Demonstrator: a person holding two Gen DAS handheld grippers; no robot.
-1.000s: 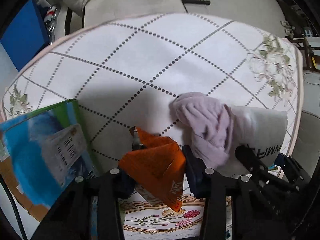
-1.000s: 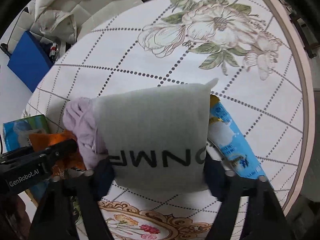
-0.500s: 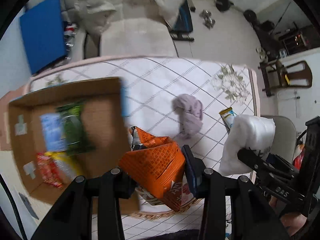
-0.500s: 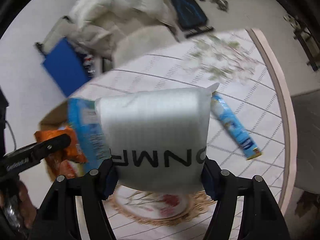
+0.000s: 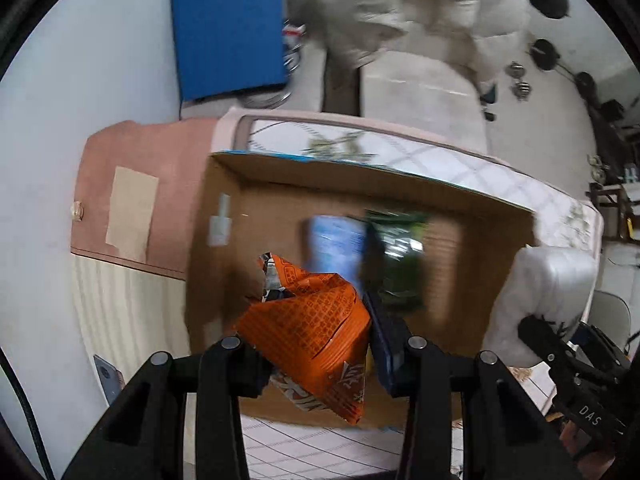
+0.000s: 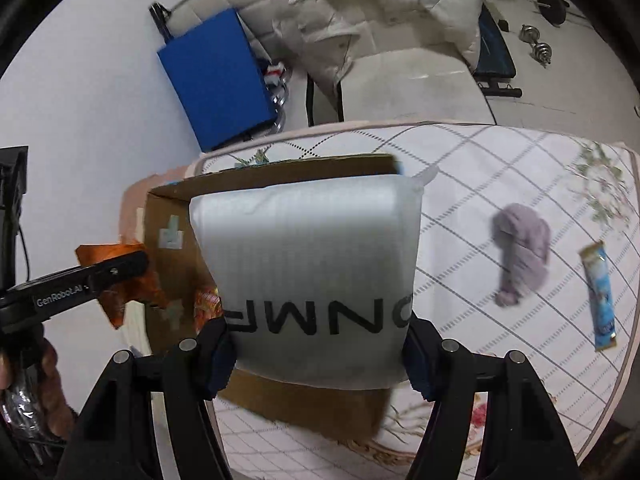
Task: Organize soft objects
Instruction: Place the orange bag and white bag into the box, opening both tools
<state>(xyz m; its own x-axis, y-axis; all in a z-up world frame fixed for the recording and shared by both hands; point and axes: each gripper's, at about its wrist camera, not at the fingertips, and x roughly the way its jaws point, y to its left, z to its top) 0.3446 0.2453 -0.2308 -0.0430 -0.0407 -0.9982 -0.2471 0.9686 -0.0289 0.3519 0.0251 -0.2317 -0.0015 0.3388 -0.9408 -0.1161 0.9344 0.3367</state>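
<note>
Packets crowding cardboard box

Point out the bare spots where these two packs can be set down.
Inside the cardboard box, the bare floor left of the blue packet and right of the green packet. On the table, bare cloth between box and purple cloth. The box middle is crowded.

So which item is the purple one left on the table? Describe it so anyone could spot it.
On the quilted table, right of the cardboard box, lies a crumpled lilac cloth. Beside it is a long blue snack packet; the cloth alone is soft, bunched and unprinted.
</note>
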